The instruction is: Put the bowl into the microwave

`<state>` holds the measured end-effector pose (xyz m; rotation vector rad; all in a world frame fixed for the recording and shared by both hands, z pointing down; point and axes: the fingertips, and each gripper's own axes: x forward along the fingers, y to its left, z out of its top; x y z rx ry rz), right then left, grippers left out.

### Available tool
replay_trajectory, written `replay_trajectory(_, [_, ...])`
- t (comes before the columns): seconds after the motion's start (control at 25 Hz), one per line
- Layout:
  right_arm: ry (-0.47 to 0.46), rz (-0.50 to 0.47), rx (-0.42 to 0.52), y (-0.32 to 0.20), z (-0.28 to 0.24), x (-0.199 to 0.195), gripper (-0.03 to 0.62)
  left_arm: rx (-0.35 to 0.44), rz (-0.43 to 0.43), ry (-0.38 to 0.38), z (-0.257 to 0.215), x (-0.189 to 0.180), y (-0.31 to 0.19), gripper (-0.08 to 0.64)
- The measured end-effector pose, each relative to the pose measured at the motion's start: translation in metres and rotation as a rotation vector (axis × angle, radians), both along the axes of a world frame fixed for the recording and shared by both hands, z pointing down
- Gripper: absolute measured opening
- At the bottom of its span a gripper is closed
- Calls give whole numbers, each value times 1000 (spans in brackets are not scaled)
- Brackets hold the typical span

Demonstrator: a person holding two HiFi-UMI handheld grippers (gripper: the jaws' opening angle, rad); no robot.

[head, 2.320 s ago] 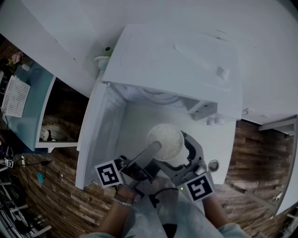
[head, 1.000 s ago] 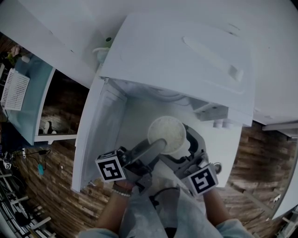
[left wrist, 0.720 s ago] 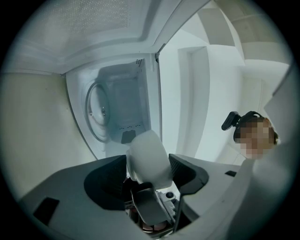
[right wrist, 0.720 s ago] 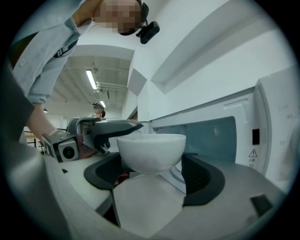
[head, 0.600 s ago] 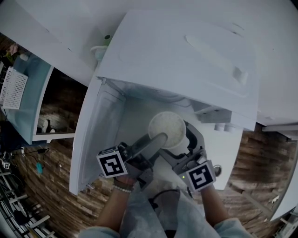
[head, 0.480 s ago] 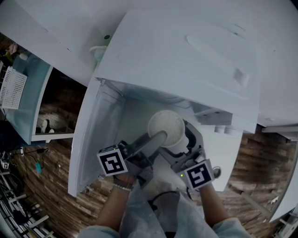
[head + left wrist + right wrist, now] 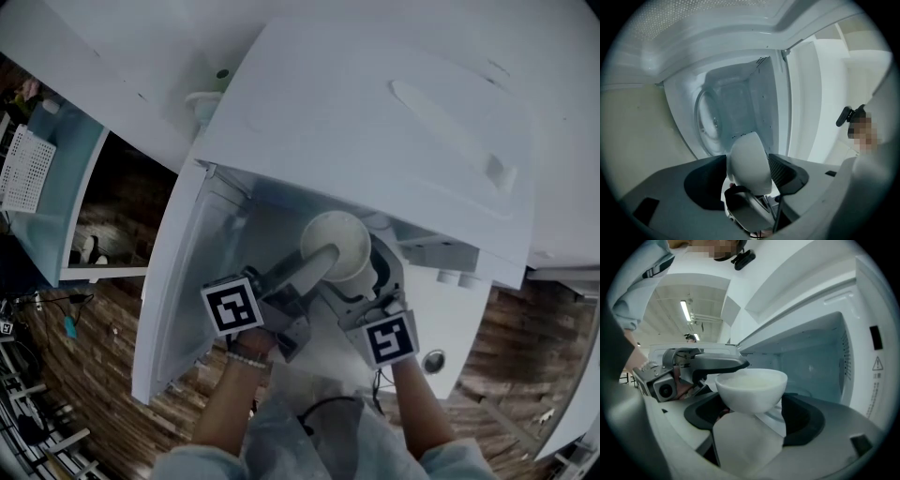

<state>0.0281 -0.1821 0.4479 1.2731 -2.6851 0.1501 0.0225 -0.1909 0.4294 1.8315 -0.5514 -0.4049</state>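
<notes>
**Head view.** The microwave (image 7: 375, 122) stands with its door (image 7: 187, 281) swung out to the left. The white bowl (image 7: 336, 242) is at the mouth of the cavity, partly under the microwave's top front edge. It is carried in the air and not yet set down. The left gripper (image 7: 321, 262) reaches in from the left with one finger laid across the rim. The right gripper (image 7: 377, 274) hugs the bowl's right side. Judgement: the two-sided hold keeps the bowl level through the opening. The bowl's interior reads uniformly pale, and any contents are not resolvable.

**Left gripper view.** This gripper is rolled on its side, so the bowl (image 7: 749, 161) appears tipped. The jaws are clenched on the bowl's wall, with the ribbed pad (image 7: 780, 168) on the inner face. Beyond is the cavity with its turntable (image 7: 710, 123), which has nothing on it.

**Right gripper view.** The bowl (image 7: 751, 391) sits upright between the jaws, which press in on its lower body and grasp it. The left gripper's finger overlaps the near rim. The cavity (image 7: 811, 362) is open directly behind. Judgement: the carry-in is under way. What is left is to move forward onto the turntable, lower the bowl and release it.
</notes>
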Motion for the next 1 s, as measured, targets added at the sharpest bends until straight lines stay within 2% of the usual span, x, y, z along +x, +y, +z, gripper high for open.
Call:
replay_trajectory(0.36, [3,34,-3,-27,8,-3,410,19,-12,-46,10,0,-26,275])
replay_trajectory(0.84, [-8,85,-73,-48,28,-3,410,-16,-14,-107,30,2,-47,275])
replay_trajectory(1.0, [-5,92,-92,-52,33,-2,410,-51,-15,-115,38,2,-49,275])
